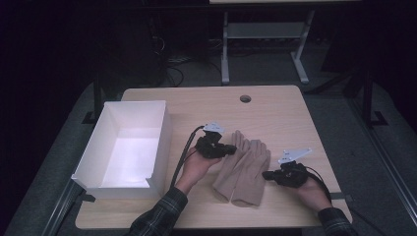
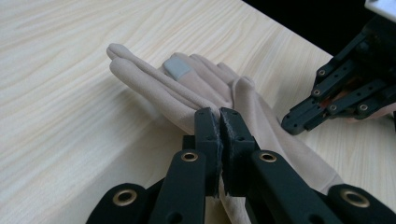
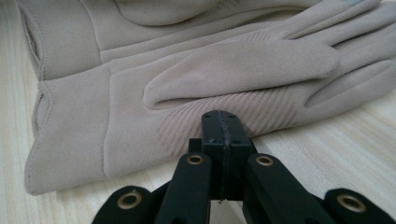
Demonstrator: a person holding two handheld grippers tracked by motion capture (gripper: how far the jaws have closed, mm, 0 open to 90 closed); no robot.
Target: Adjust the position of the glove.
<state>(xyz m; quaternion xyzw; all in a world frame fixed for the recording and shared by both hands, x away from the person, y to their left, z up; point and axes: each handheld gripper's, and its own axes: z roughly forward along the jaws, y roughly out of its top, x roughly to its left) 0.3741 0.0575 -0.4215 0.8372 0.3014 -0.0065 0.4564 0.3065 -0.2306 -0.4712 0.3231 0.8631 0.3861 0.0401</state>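
Under the stacked beige gloves (image 1: pixel 244 169): lower glove mostly covered | left gripper view: cuff end hidden behind left gripper (image 2: pixel 220 122), right gripper (image 2: pixel 293 125) cut by the right edge | right gripper view: glove fingertips cut off at top right, edge behind right gripper's closed tips unclear | white box (image 1: pixel 162 142) near wall inside unseen

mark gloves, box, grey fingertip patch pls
gloves (image 1: pixel 244 169), high view, on the palm area.
box (image 1: pixel 160 140), high view, on its right wall.
grey patch (image 2: pixel 178 67), left gripper view, on its middle.
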